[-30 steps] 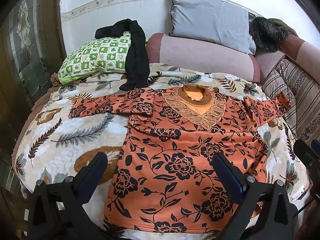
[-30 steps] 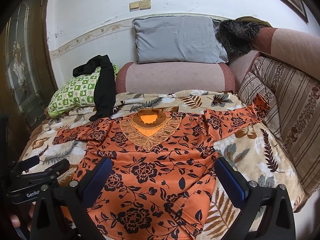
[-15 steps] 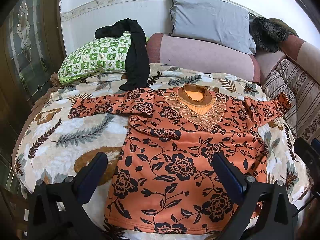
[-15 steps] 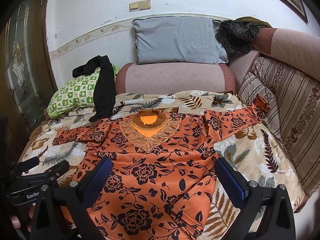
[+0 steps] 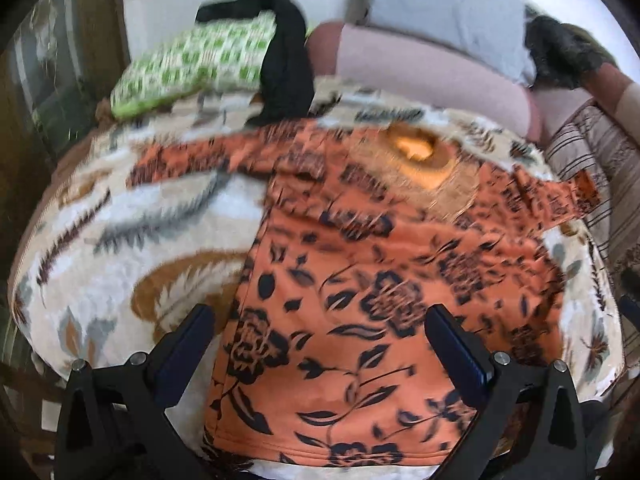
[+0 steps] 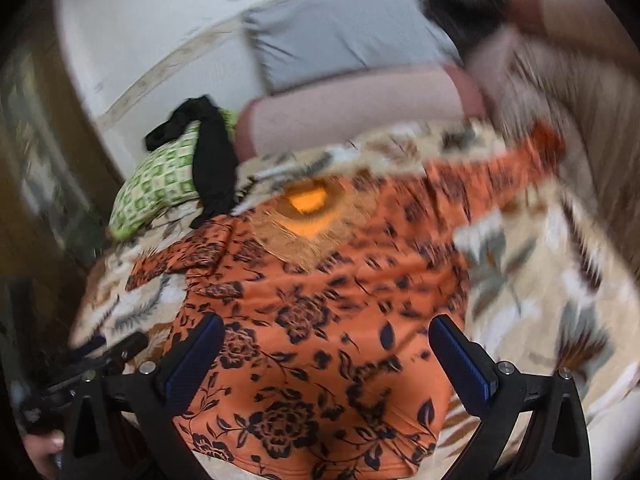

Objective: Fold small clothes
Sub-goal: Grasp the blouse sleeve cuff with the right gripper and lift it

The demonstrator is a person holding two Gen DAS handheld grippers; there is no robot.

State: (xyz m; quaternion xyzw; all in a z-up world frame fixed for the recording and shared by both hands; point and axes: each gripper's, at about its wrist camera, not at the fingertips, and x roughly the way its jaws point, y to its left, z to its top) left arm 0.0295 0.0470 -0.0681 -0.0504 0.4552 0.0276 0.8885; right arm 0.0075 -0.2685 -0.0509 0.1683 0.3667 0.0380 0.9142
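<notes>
An orange top with black flowers [image 5: 360,280] [image 6: 328,320] lies flat, sleeves spread, on a leaf-patterned blanket [image 5: 120,248] [image 6: 540,280]. Its gold-trimmed neck [image 5: 416,152] [image 6: 308,204] points toward the cushions. My left gripper [image 5: 316,328] hovers open over the hem's left part, nothing between its fingers. My right gripper [image 6: 324,340] is also open above the lower body of the top. The left gripper [image 6: 100,356] shows at the lower left of the right wrist view. Both views are blurred by motion.
A green checked pillow [image 5: 192,60] with a black garment [image 5: 284,68] draped over it sits at the back left. A grey pillow [image 5: 444,8] and pink cushions [image 5: 420,68] line the back; striped cushions [image 5: 592,152] stand on the right. The bed edge runs just below the hem.
Both grippers have moved forward and down toward the top, which now looms larger. The right wrist view has tilted. Both stay open; the top has not moved.
</notes>
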